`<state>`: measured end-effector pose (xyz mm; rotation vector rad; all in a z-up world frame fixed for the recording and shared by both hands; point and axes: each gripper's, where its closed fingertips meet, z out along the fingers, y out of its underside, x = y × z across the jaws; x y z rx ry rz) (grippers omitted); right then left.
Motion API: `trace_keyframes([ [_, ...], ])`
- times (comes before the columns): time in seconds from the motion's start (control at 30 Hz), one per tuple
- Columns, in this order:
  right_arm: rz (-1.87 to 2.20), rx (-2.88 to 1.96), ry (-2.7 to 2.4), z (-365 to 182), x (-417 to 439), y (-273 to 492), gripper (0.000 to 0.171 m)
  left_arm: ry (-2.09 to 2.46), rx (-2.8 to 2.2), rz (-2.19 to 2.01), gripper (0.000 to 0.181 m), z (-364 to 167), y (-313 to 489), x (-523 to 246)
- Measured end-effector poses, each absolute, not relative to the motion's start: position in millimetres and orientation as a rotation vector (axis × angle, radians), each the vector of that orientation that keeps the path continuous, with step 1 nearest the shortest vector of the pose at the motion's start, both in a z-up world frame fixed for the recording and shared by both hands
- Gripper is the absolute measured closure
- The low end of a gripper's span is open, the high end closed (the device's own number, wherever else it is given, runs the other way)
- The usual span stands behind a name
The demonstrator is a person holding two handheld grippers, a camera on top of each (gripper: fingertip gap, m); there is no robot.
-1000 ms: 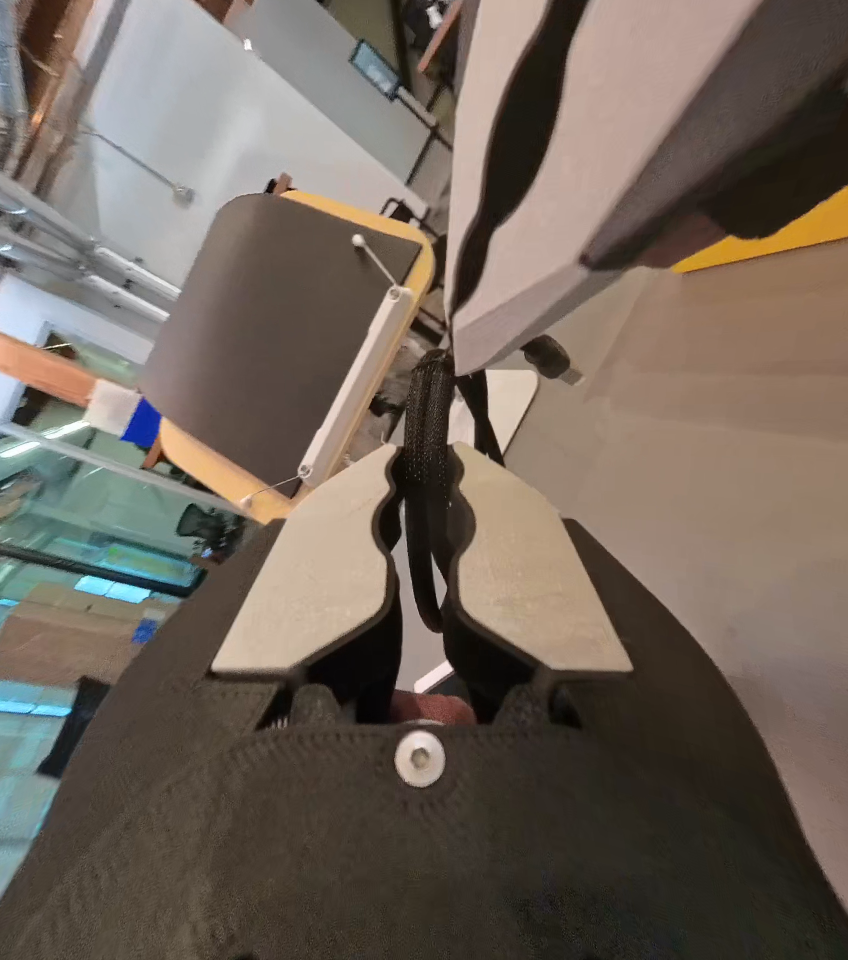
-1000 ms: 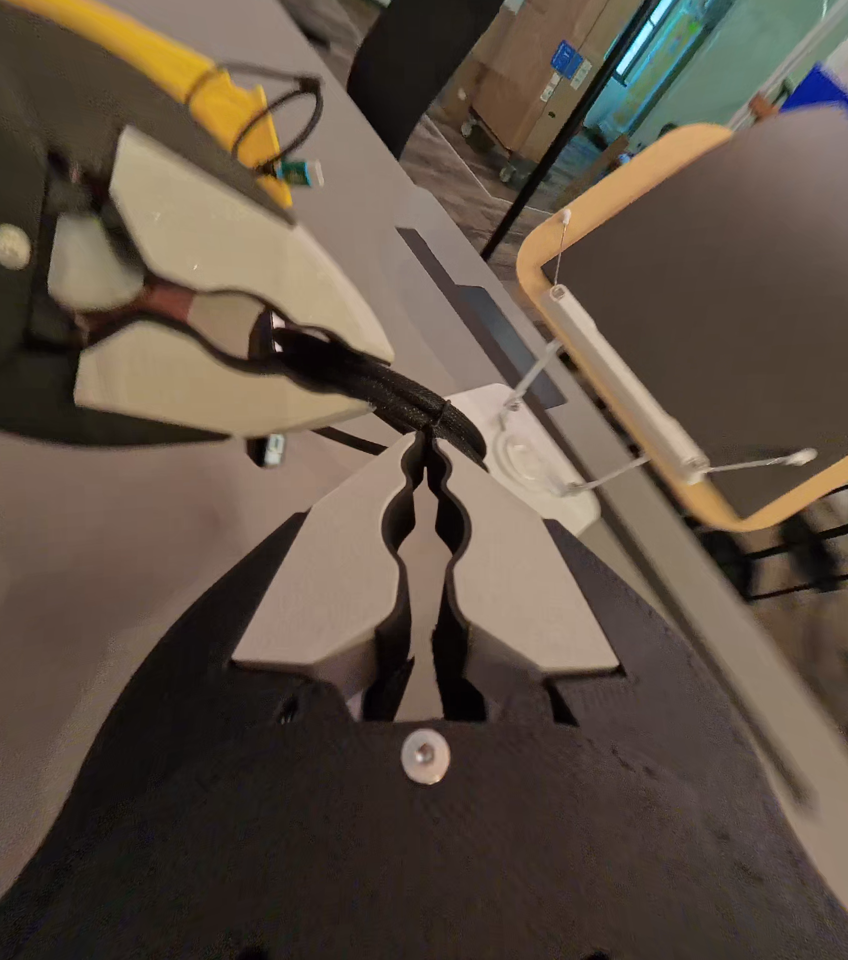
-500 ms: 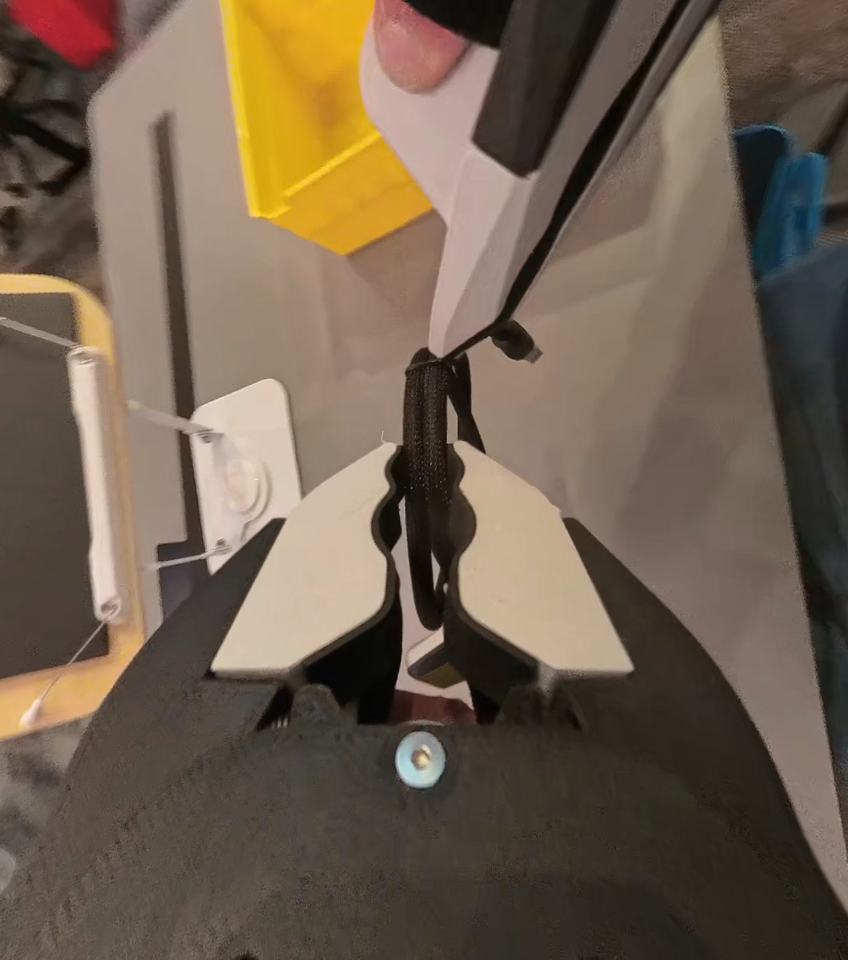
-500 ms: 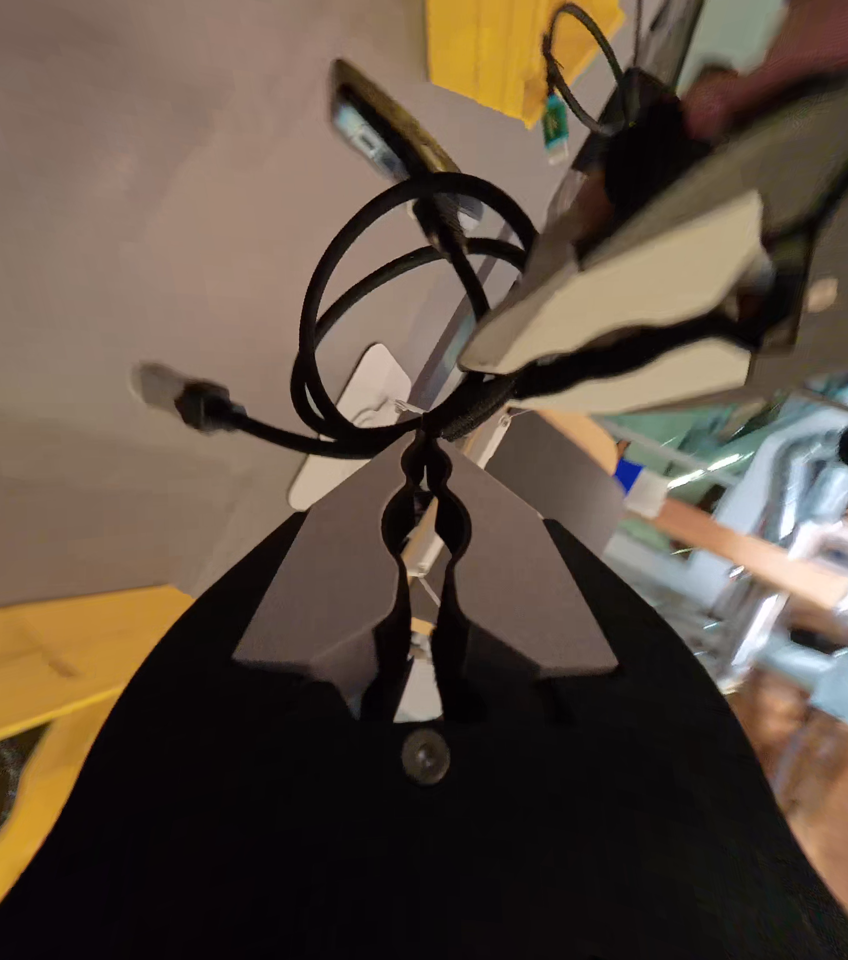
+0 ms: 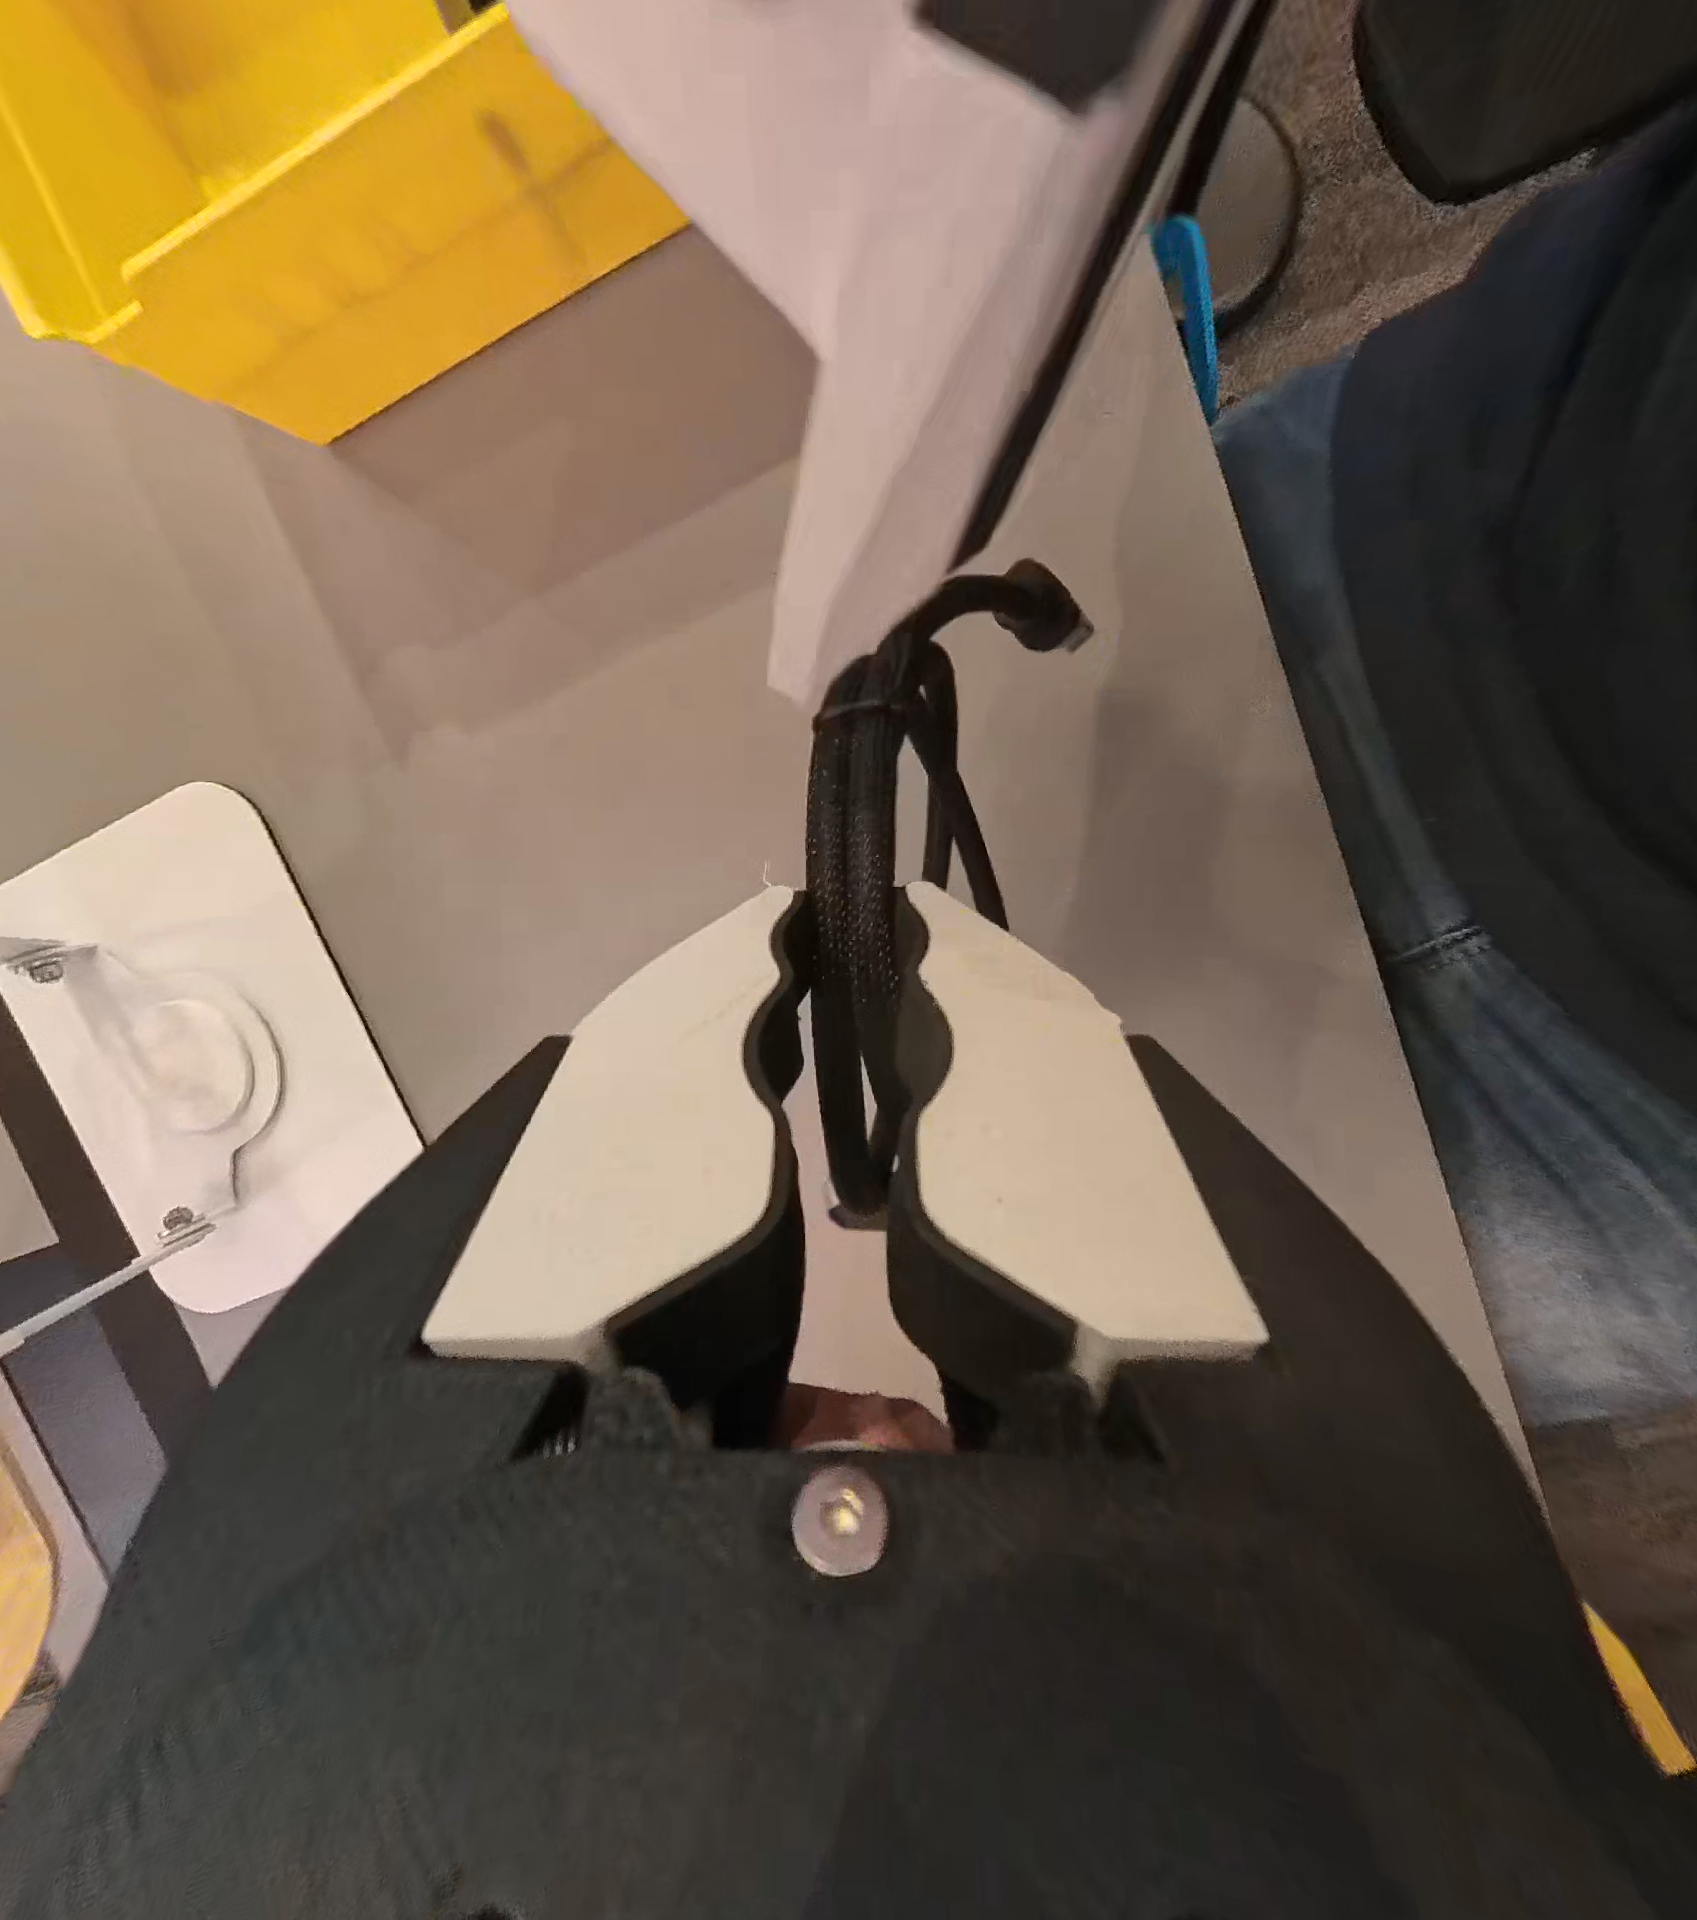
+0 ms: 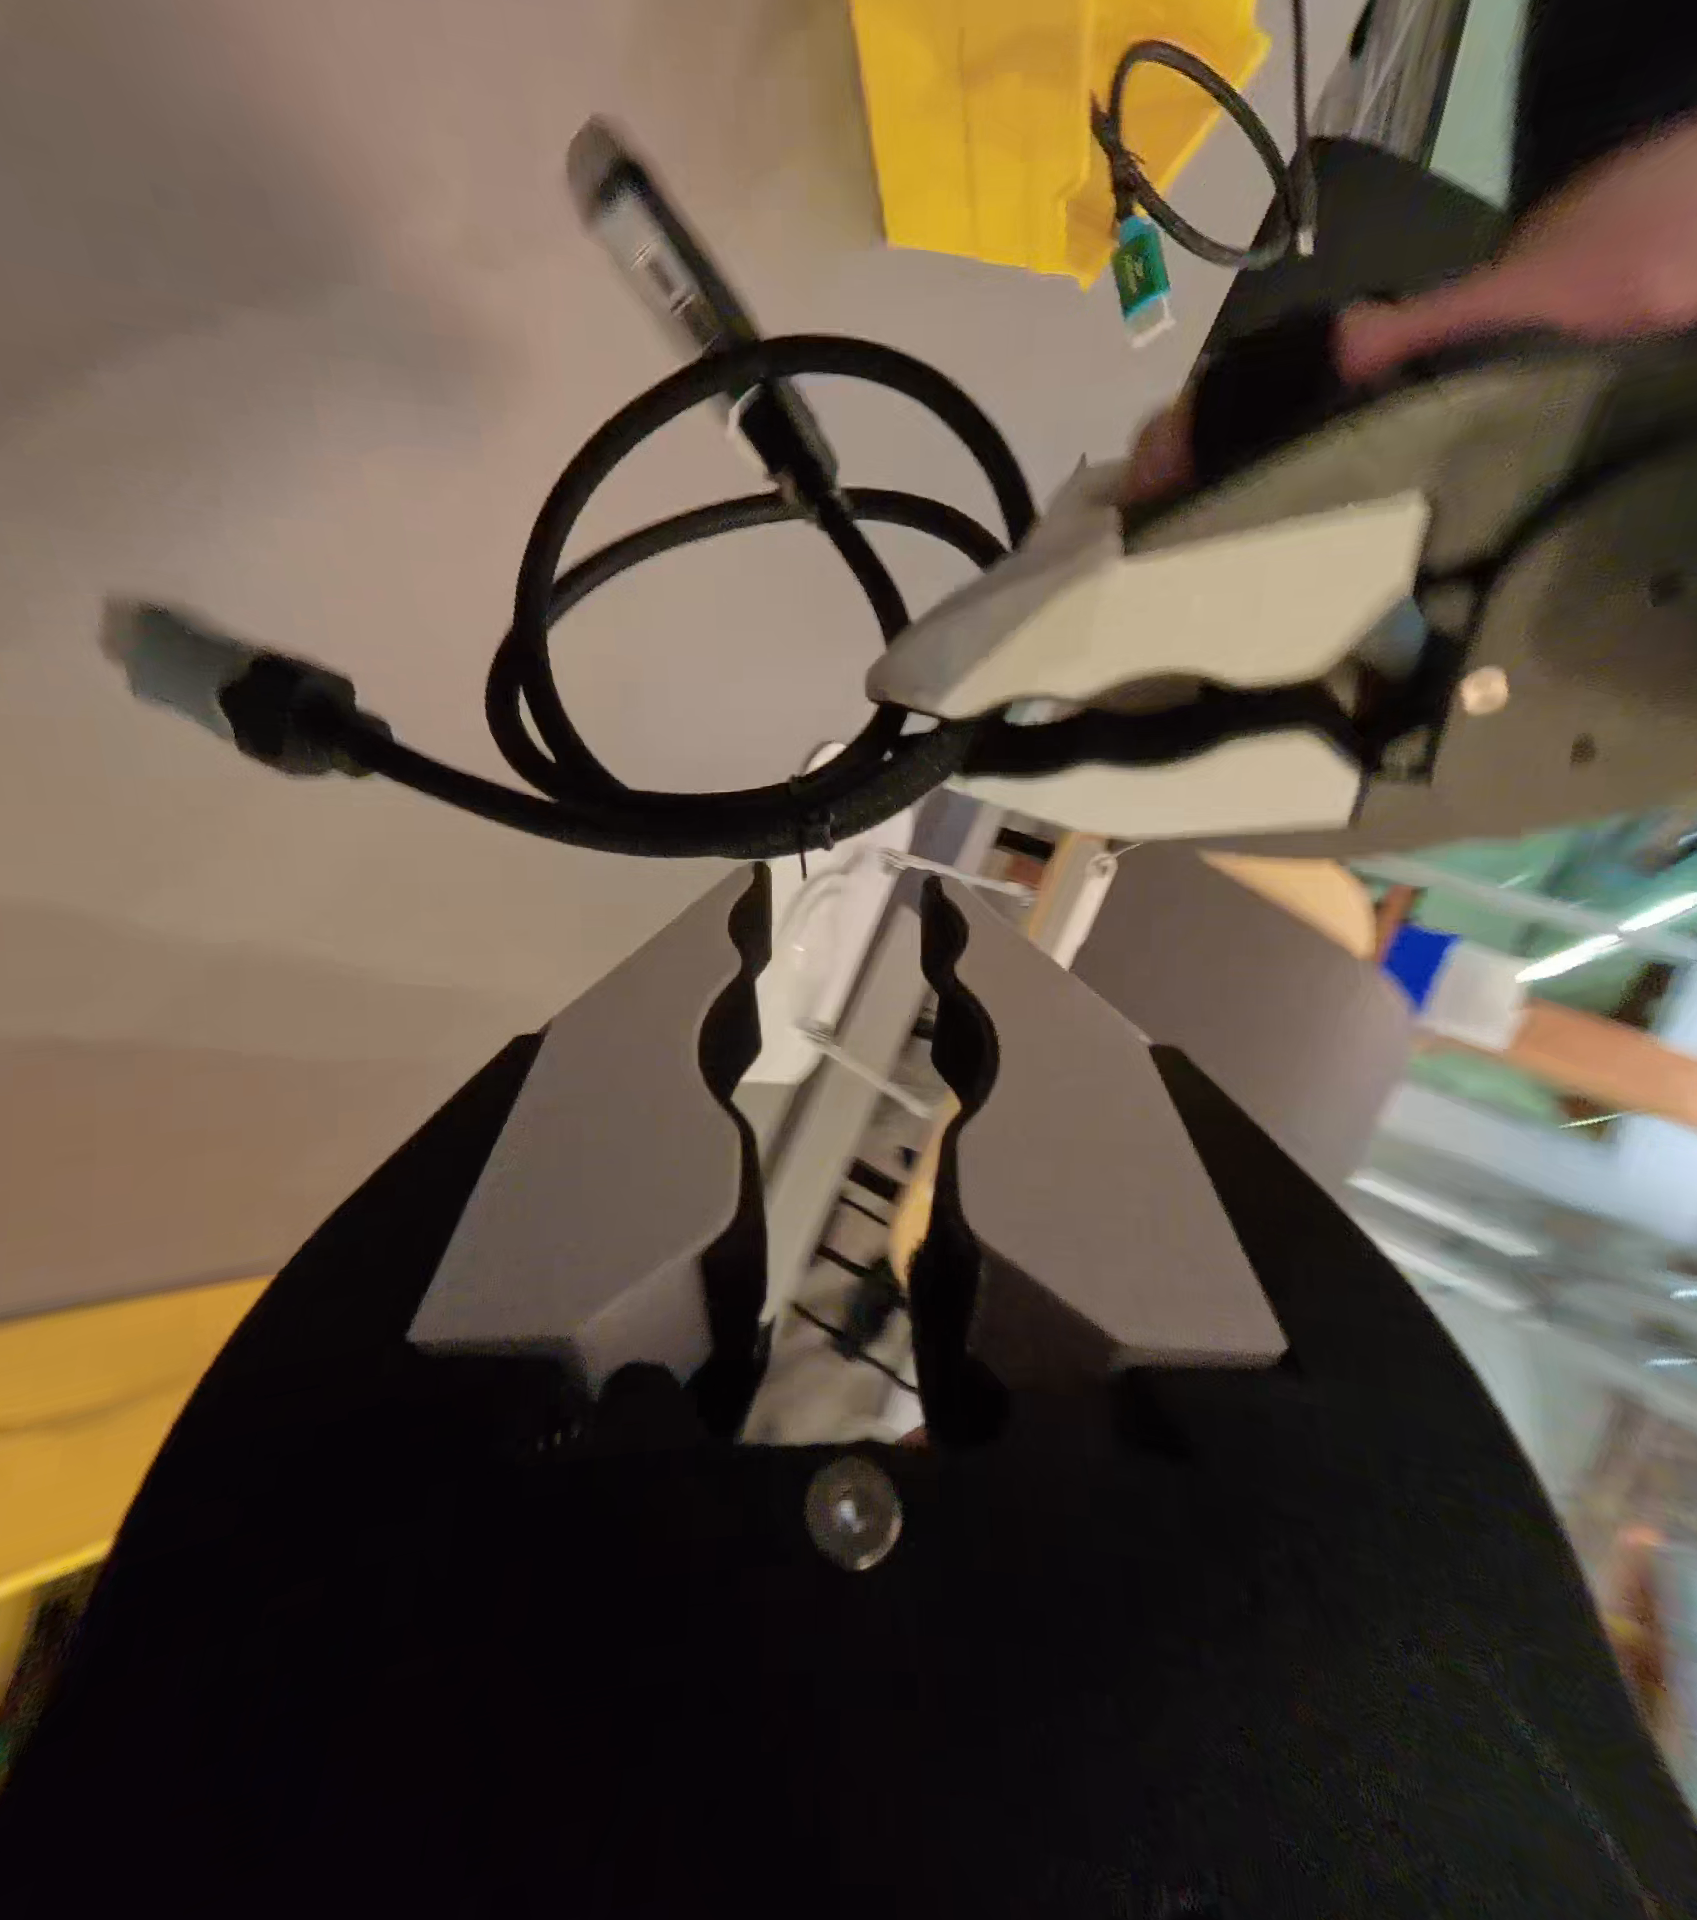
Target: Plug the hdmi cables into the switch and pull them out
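Observation:
A coiled black braided hdmi cable [image 6: 719,623] hangs in the air above the grey table [image 6: 200,312]. My left gripper [image 5: 849,935] is shut on the cable bundle [image 5: 849,831]; it also shows in the right wrist view [image 6: 927,738]. One grey plug [image 6: 189,665] sticks out to the left. The cable's other end [image 6: 782,436] meets a slim grey box, apparently the switch [image 6: 646,239], on the table. My right gripper [image 6: 844,894] is open and empty just below the cable's tied part. In the left wrist view it is a blurred pale shape [image 5: 844,520].
A yellow bin [image 5: 304,208] stands on the table beyond the cable. A second black cable with a teal plug [image 6: 1140,275] hangs over it. A white plate with a clear fitting [image 5: 189,1039] lies at the table's edge. A person's dark clothing [image 5: 1602,727] fills the right side.
My right gripper was shut at the cable's tied part and has opened and let go. The left gripper still holds the bundle. Both views have swung.

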<state>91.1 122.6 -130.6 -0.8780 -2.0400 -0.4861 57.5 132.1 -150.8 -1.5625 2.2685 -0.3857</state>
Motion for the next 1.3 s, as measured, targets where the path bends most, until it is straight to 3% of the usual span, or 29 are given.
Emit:
trace_keyframes([
  [0.03, -0.392, -0.958, -2.004, -127, 93, 122, 0.142, 2.248, -1.569, -0.394, 0.168, -152, 133, 57],
  [0.13, -0.122, -1.272, -1.884, -131, 106, 126, 0.127, 2.144, -1.590, -0.416, 0.168, -152, 141, 56],
  [0.23, 0.257, -1.523, -1.729, -146, 105, 124, 0.095, 2.020, -1.572, -0.483, 0.168, -143, 147, 58],
  [0.27, 0.369, -1.551, -1.682, -150, 100, 122, 0.093, 1.996, -1.559, -0.508, 0.168, -140, 146, 58],
  [0.33, 0.514, -1.587, -1.608, -155, 89, 121, 0.097, 1.977, -1.534, -0.547, 0.168, -137, 142, 60],
  [0.37, 0.563, -1.596, -1.574, -155, 84, 122, 0.107, 1.983, -1.523, -0.565, 0.168, -138, 139, 61],
  [0.47, 0.669, -1.645, -1.543, -161, 75, 123, 0.154, 2.018, -1.489, -0.591, 0.168, -140, 130, 64],
  [0.57, 0.784, -1.657, -1.409, -153, 73, 132, 0.159, 1.955, -1.487, -0.575, 0.166, -135, 134, 64],
  [0.8, 1.020, -1.735, -0.992, -149, 84, 157, 0.162, 1.504, -1.544, -0.322, 0.130, -110, 166, 50],
  [1.0, 1.140, -1.703, -0.775, -147, 87, 161, 0.162, 1.255, -1.638, 0.024, 0.115, -154, 176, 47],
  [1.23, 1.335, -1.641, -0.688, -138, 66, 138, 0.163, 0.911, -1.599, 0.191, 0.128, -169, 198, 44],
  [1.3, 1.360, -1.635, -0.654, -140, 63, 134, 0.163, 0.854, -1.549, 0.166, 0.153, -163, 196, 42],
])
